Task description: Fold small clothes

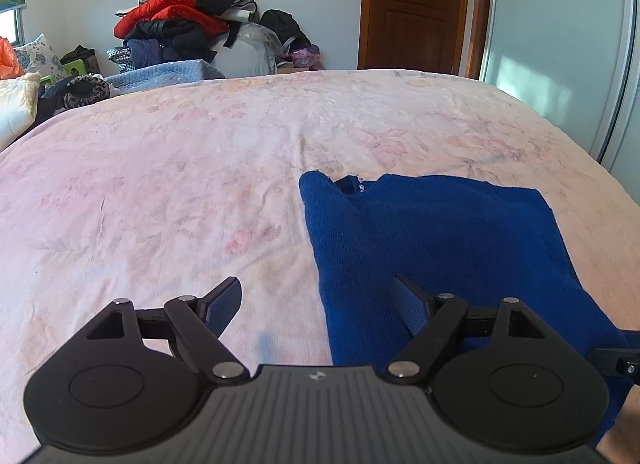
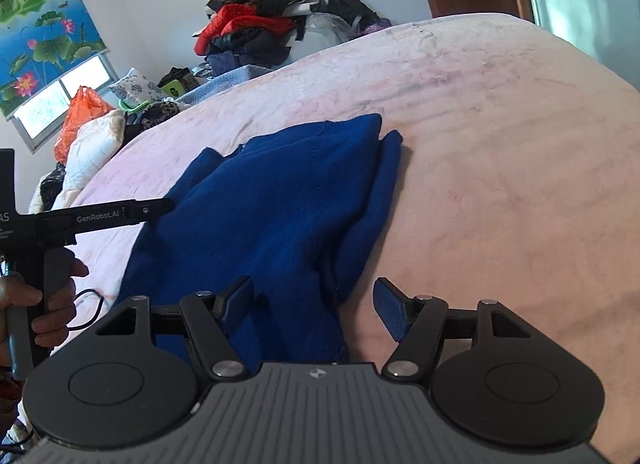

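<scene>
The blue knit garment (image 1: pixel 432 248) lies partly folded on the pink bed (image 1: pixel 160 183), its long axis running away from me toward the far edge. My left gripper (image 1: pixel 320 304) has its jaws wide with nothing between the pads; the garment's left edge runs up between them, so 1 finger hovers over knit and the other over bare sheet. My right gripper (image 2: pixel 314 304) stands half open and also holds nothing, and it straddles the garment's near right corner: left finger over the blue, right finger over the bed. I judge the right is the nearer for lifting that near hem, with the left just beside the opposite edge.

The right wrist view alone shows the doubled layer along the garment's right side and the hand (image 2: pixel 44 296) gripping my left handle. The left wrist view alone shows the neckline notch with its small beads.
</scene>
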`<action>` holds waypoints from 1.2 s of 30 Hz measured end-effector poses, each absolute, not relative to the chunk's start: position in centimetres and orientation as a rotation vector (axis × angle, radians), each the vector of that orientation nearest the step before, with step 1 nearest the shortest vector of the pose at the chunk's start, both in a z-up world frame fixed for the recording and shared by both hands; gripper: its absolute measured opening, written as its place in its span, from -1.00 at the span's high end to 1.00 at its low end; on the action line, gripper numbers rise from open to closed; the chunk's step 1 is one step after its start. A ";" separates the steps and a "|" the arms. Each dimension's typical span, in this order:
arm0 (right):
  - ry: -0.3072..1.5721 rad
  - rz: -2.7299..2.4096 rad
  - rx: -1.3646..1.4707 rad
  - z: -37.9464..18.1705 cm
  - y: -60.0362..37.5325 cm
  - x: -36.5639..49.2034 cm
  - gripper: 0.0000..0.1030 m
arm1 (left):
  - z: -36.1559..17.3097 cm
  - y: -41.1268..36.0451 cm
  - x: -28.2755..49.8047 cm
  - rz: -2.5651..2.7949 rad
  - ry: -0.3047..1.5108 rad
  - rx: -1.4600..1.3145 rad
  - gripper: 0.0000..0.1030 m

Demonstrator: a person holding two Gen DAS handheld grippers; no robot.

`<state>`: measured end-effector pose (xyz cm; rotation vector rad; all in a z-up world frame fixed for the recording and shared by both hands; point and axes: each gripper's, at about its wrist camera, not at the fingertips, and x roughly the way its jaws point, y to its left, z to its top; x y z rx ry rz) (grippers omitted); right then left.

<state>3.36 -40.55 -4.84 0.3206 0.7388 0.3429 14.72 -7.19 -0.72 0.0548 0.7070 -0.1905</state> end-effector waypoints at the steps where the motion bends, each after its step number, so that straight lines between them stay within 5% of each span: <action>1: 0.743 0.346 0.324 -4.9 -40.5 3.2 0.12 | -0.7 -7.2 14.4 -0.191 0.707 0.055 -0.59; 6: 0.746 0.362 0.342 -5.4 -40.5 2.6 0.63 | -0.8 -7.4 13.5 -0.193 0.710 0.071 -0.60; 14: 0.767 0.392 0.378 -5.8 -40.8 2.1 0.71 | -0.5 -6.6 11.9 -0.223 0.708 0.033 -0.60; 17: 0.757 0.397 0.416 -5.5 -41.8 2.4 0.35 | -0.6 -5.7 11.4 -0.267 0.710 -0.029 -0.62; 19: 0.721 0.401 0.443 -5.1 -42.6 2.7 -0.24 | -0.9 -5.1 11.4 -0.306 0.721 -0.079 -0.71; 20: 0.704 0.396 0.444 -4.9 -42.9 2.9 -0.34 | -1.2 -4.8 11.5 -0.325 0.734 -0.108 -0.72; 36: 0.755 0.712 0.662 -7.8 -41.3 12.4 -0.37 | -5.2 -3.8 17.4 -0.622 0.860 -0.477 -0.78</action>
